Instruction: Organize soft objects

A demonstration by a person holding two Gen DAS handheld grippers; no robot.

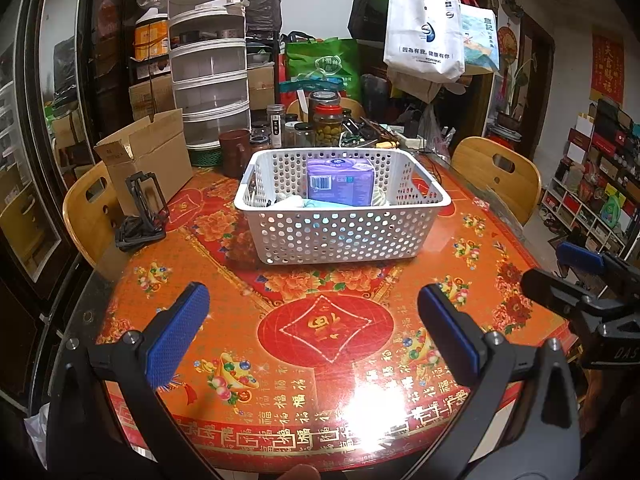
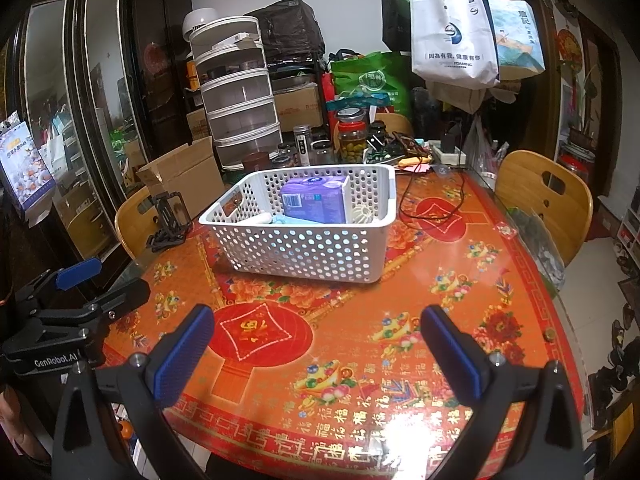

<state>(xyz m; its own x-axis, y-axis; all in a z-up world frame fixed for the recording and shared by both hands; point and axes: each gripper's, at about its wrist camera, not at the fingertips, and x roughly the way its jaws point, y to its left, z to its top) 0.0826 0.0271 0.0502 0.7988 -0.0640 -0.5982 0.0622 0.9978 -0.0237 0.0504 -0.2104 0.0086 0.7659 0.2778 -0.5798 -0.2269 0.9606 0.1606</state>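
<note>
A white perforated basket [image 1: 340,236] stands on the red and orange table [image 1: 320,360]; it also shows in the right wrist view [image 2: 304,248]. Inside it lie a purple soft pack [image 1: 340,182] [image 2: 314,200], a pale blue item [image 1: 320,203] and a whitish round item [image 2: 362,214]. My left gripper [image 1: 314,320] is open and empty, held above the table's near side, short of the basket. My right gripper [image 2: 316,340] is open and empty, also short of the basket, to the right of the left one. Each gripper shows in the other's view, the right one [image 1: 580,276] and the left one [image 2: 80,292].
A cardboard box [image 1: 148,152] and a black folding stand [image 1: 142,208] sit at the table's left. Jars [image 1: 328,124], a brown mug [image 1: 234,152] and a stacked white container [image 1: 212,64] crowd the far edge. Wooden chairs [image 1: 504,172] flank the table. A black cable [image 2: 432,196] lies right of the basket.
</note>
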